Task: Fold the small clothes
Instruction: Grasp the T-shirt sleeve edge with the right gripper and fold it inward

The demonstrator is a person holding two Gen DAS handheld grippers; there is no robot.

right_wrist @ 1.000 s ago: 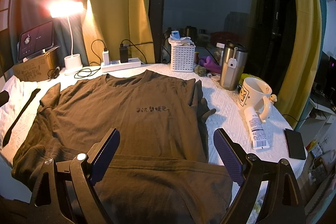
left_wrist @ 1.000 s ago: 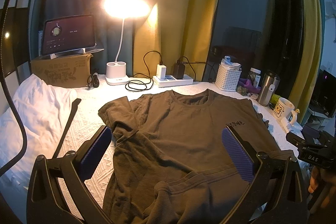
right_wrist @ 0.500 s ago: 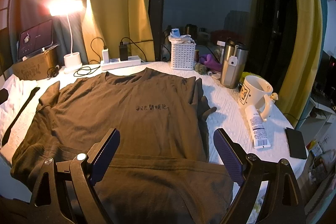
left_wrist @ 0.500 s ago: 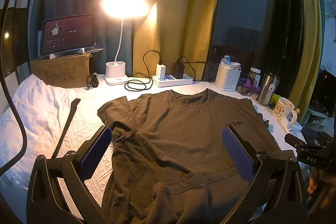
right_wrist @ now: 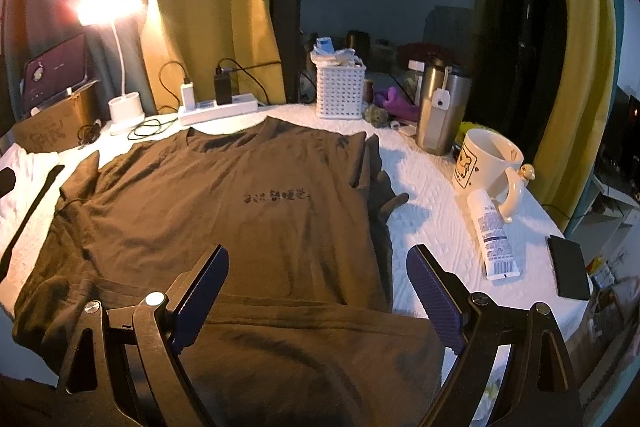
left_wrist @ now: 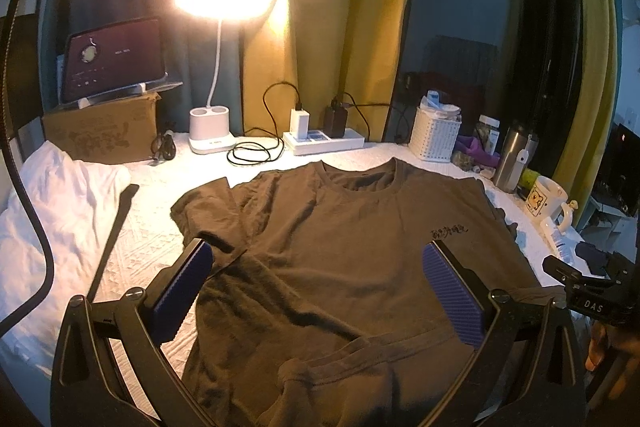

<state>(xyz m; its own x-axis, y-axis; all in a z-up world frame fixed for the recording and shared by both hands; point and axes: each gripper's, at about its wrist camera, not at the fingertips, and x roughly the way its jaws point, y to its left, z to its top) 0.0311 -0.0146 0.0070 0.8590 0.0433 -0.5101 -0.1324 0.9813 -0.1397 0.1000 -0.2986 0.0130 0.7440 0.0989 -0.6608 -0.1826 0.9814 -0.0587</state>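
A dark brown T-shirt (left_wrist: 340, 247) (right_wrist: 224, 211) lies front up on the white table cover (left_wrist: 148, 227), neck hole toward the far side, small black print on its chest. Its bottom hem is folded up over the body near me. The right sleeve is tucked in; the left sleeve (left_wrist: 204, 211) spreads out crumpled. My left gripper (left_wrist: 316, 291) hovers open above the shirt's lower left part. My right gripper (right_wrist: 316, 291) hovers open above the folded hem on the right side. Neither holds any cloth.
At the back stand a lit desk lamp (left_wrist: 212, 131), a tablet on a cardboard box (left_wrist: 100, 135), a power strip (left_wrist: 324, 143) with cables and a white basket (right_wrist: 340, 91). On the right are a steel tumbler (right_wrist: 440, 111), a mug (right_wrist: 488, 163), a tube (right_wrist: 492, 235) and a phone (right_wrist: 568, 267). White cloth (left_wrist: 52, 207) lies left.
Both grippers have eased slightly forward and up over the shirt; the views shift a little. The shirt lies as before and both grippers stay open.
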